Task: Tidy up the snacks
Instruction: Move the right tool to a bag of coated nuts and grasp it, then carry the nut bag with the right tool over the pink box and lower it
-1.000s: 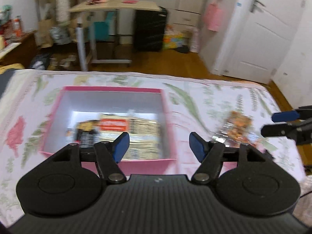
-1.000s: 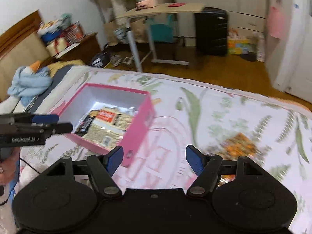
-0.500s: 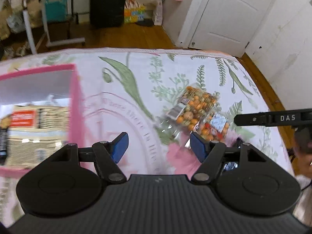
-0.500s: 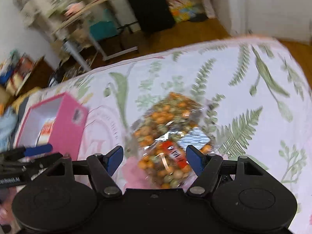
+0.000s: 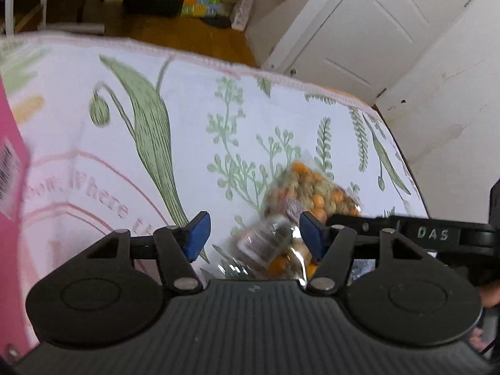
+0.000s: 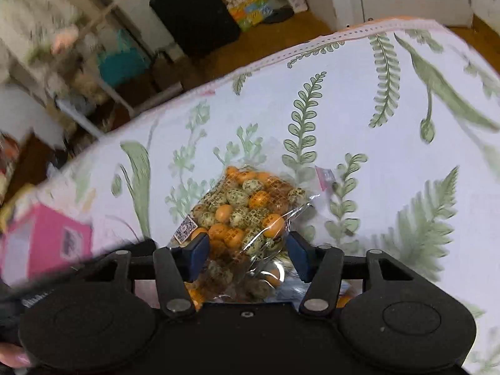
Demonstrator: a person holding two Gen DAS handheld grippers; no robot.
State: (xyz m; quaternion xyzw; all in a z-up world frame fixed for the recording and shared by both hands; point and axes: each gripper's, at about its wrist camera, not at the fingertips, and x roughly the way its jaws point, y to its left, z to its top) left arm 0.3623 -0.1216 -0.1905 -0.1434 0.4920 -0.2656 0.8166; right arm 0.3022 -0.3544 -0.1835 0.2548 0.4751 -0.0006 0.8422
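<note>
A clear bag of orange and speckled snacks (image 6: 247,209) lies on the leaf-print bed cover (image 6: 390,162). My right gripper (image 6: 245,251) is open, its blue pads on either side of the bag's near end. In the left wrist view the bag (image 5: 309,193) lies ahead and to the right. My left gripper (image 5: 254,234) is open over the bag's near end. The right gripper's arm (image 5: 437,234) reaches in from the right there. The pink box (image 6: 43,243) stands at the left; its wall (image 5: 9,168) shows at the left edge.
The bed's far edge (image 5: 218,62) drops to a wooden floor. A black cabinet (image 6: 193,12), a desk and clutter stand beyond. A white door (image 5: 375,25) is at the back right.
Both grippers have swung from the pink box to the snack bag and closed in on it. The right gripper's pads now straddle the bag.
</note>
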